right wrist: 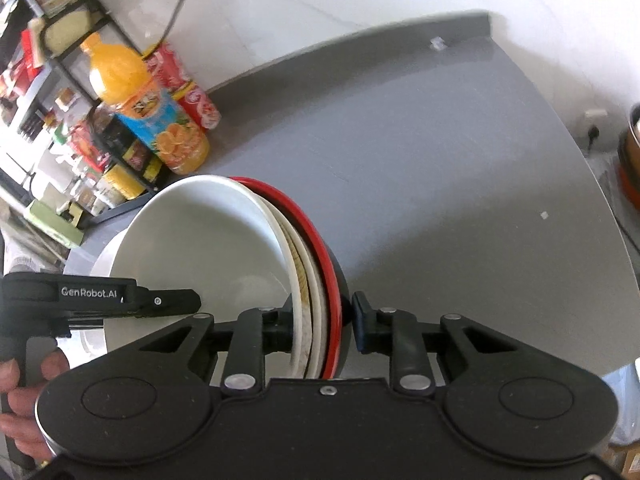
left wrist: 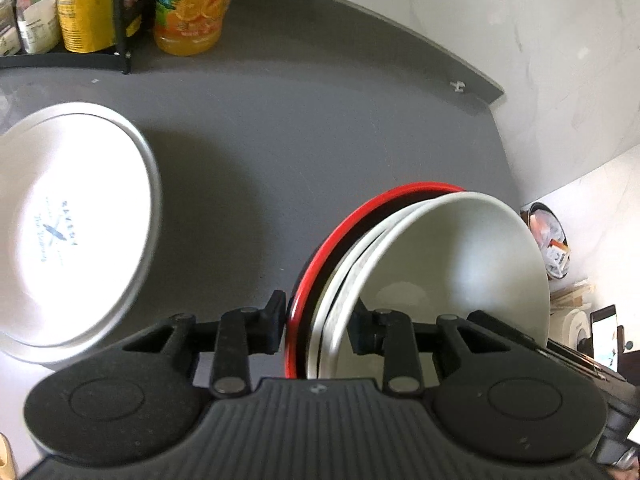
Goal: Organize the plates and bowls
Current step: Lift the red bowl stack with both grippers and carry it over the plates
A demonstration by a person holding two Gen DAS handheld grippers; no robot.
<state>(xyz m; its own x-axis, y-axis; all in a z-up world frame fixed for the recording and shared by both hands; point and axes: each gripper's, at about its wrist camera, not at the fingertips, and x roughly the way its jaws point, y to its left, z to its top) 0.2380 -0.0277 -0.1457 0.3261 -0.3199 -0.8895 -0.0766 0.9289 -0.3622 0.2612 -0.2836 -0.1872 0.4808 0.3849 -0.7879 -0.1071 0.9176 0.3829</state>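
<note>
A nested stack of bowls is held from two sides over the grey table [left wrist: 320, 120]. Its outer bowl is black with a red rim [left wrist: 316, 264], and white bowls [left wrist: 460, 248] sit inside it. My left gripper [left wrist: 320, 326] is shut on the stack's rims on one side. My right gripper [right wrist: 324, 320] is shut on the rims [right wrist: 320, 280] on the opposite side. The left gripper's body [right wrist: 100, 300] and a hand [right wrist: 16, 396] show at the left of the right wrist view. A white plate with a blue print [left wrist: 68, 220] lies on the table to the left.
An orange juice bottle [left wrist: 192, 4] and a red soda bottle [right wrist: 188, 84] stand at the back by a black rack of jars [left wrist: 80, 12]. The table's right edge [right wrist: 592, 200] meets a white wall. A pot [right wrist: 630, 160] sits beyond that edge.
</note>
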